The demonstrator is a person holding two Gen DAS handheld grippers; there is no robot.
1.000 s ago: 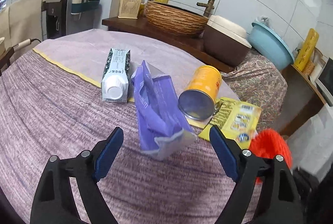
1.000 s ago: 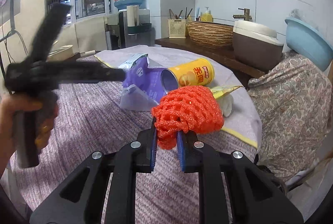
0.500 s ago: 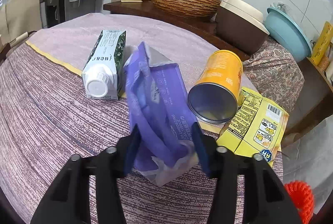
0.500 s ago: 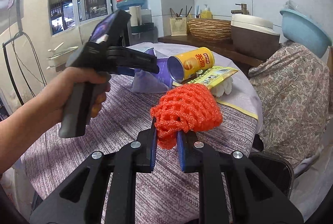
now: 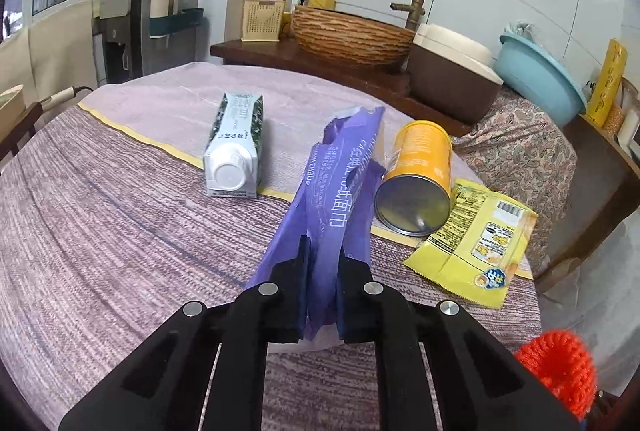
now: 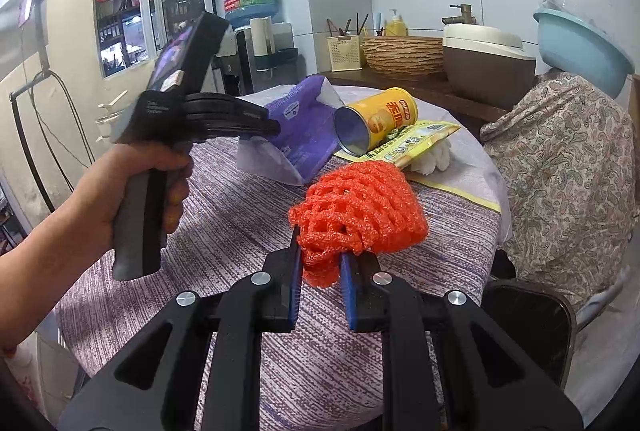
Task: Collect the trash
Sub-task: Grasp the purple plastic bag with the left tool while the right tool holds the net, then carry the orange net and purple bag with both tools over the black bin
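My left gripper (image 5: 322, 251) is shut on the near end of a purple tissue bag (image 5: 344, 167), which stands crumpled and raised over the round table. In the right wrist view the same gripper (image 6: 272, 127) is held by a hand (image 6: 132, 183), its tips on the bag (image 6: 304, 127). My right gripper (image 6: 320, 251) is shut on an orange foam net (image 6: 360, 207), held just above the cloth. On the table lie a white milk carton (image 5: 236, 147), a yellow can (image 5: 420, 179) on its side and a yellow snack packet (image 5: 476, 239).
A striped purple cloth (image 5: 100, 239) covers the table. Behind it a brown counter holds a wicker basket (image 5: 352, 35), a brown cooker (image 5: 452, 83) and a blue basin (image 5: 540, 79). A floral cloth (image 6: 560, 159) drapes at right, with a dark seat (image 6: 528, 323) below it.
My left gripper's jaws came in from wide apart and pinched the purple bag, which now stands narrower and taller. My right gripper kept its grip on the orange net.
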